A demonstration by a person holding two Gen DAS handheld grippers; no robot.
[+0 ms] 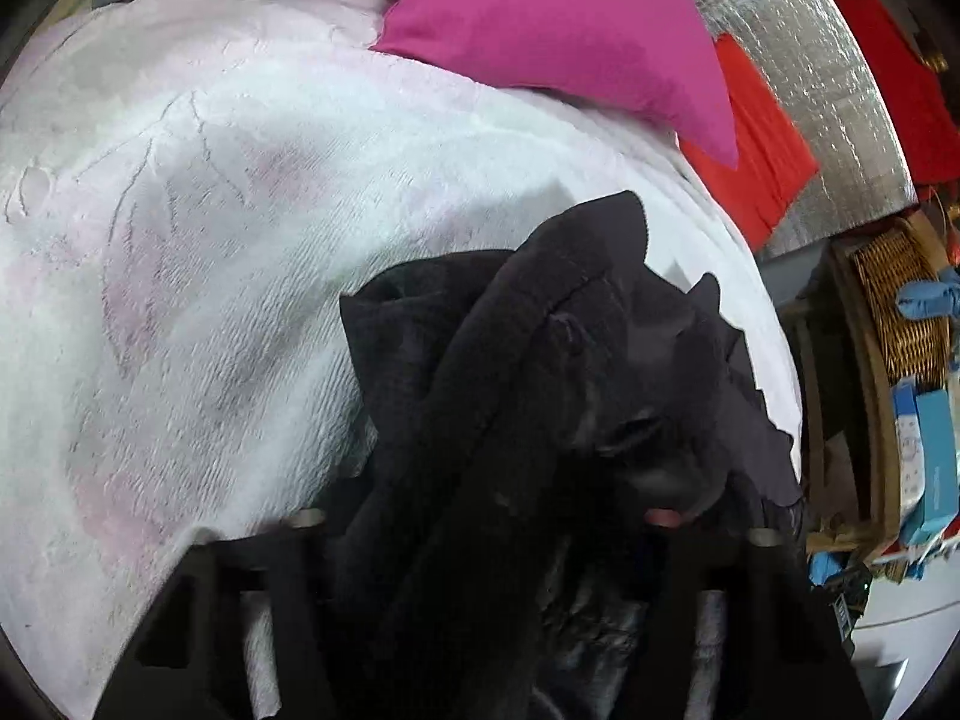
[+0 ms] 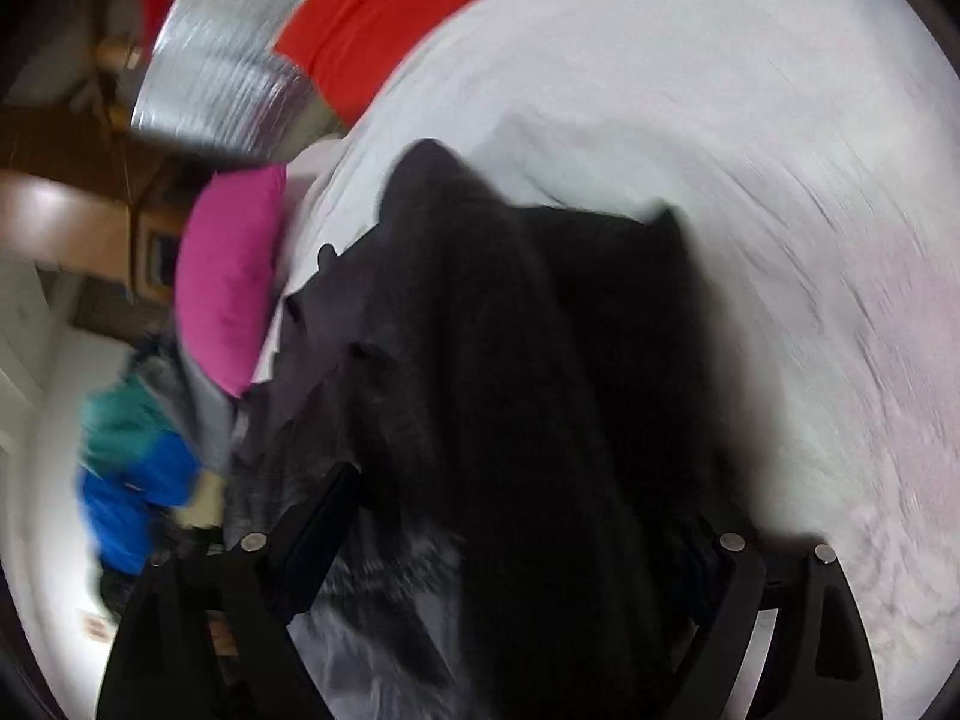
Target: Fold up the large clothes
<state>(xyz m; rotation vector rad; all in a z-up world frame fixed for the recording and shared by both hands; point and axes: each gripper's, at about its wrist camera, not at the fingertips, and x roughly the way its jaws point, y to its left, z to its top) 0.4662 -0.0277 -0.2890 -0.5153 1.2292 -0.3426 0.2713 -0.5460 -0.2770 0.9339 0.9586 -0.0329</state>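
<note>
A black garment (image 1: pixel 540 372) is draping bunched over the front of the left tool (image 1: pixel 480 540), hiding its fingers, so I cannot tell how its jaws are standing. It is likewise burying the right tool (image 2: pixel 498 540) in a blurred view, its grip equally unreadable. Ahead, a white bedspread (image 1: pixel 210 240) is spreading beneath, with a pink pillow (image 1: pixel 552 30) beyond; no writing is proving readable.
</note>
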